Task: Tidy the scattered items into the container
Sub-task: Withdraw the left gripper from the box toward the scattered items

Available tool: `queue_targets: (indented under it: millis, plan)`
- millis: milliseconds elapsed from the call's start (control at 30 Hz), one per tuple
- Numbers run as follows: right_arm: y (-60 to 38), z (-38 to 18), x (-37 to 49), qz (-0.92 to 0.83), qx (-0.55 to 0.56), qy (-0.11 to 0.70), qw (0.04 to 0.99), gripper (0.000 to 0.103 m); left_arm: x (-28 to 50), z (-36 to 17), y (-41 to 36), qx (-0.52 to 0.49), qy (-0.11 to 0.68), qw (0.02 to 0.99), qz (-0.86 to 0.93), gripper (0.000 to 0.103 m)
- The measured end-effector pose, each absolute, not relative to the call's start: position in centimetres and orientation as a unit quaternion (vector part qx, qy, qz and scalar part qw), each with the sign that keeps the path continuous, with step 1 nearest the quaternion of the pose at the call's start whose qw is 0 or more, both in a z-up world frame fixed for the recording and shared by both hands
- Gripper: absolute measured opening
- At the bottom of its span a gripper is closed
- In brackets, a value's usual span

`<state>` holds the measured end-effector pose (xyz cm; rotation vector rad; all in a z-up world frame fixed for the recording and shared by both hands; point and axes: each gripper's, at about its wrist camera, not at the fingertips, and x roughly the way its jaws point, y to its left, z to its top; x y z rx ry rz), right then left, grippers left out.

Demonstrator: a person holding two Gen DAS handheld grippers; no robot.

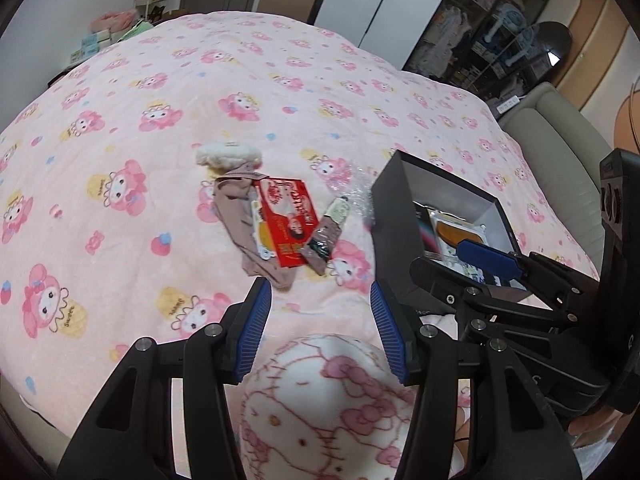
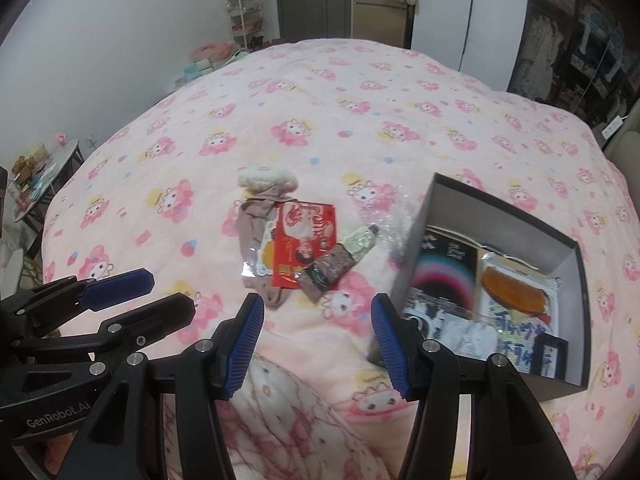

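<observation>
Right wrist view: red packet [image 2: 302, 246] was seen ahead, long axis running away, box [image 2: 424, 240] to its right; left gripper [image 1: 320, 304] nearer, both grippers released, right gripper [image 2: 318, 318] empty.

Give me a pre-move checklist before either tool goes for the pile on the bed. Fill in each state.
1. Left tool empty, pads apart: ok.
2. Right tool empty, pads apart: ok.
3. Black box open on top, ready to receive: ok; it already holds printed packets and an orange item.
4. Pile in view and unobstructed: ok; the red packet lies partly on the brown sock, with the dark tube against its right edge.
5. Items separated enough for a single pick: not ok; they overlap or touch.
6. Clear plastic wrap beside the box, whether it is attached to the tube: cannot tell.
</observation>
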<state>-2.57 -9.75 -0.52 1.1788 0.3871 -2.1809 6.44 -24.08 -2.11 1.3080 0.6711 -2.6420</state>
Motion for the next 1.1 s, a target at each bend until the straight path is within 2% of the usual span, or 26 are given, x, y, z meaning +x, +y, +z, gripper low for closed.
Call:
queue_targets:
  millis: [800, 1100]
  plan:
    - [-16.0, -7.8, -7.8, -0.773, 0.529, 0.149, 0.316, 0.052, 2.0, -9.3, -30.6, 0.463, 0.284, 0.058, -0.838, 0.053]
    - [-16.9, -11.4, -11.4, -0.758, 0.565, 0.133, 0.298, 0.052, -0.8, -13.5, -33.9, 0.459, 0.345, 0.054, -0.817, 0.046]
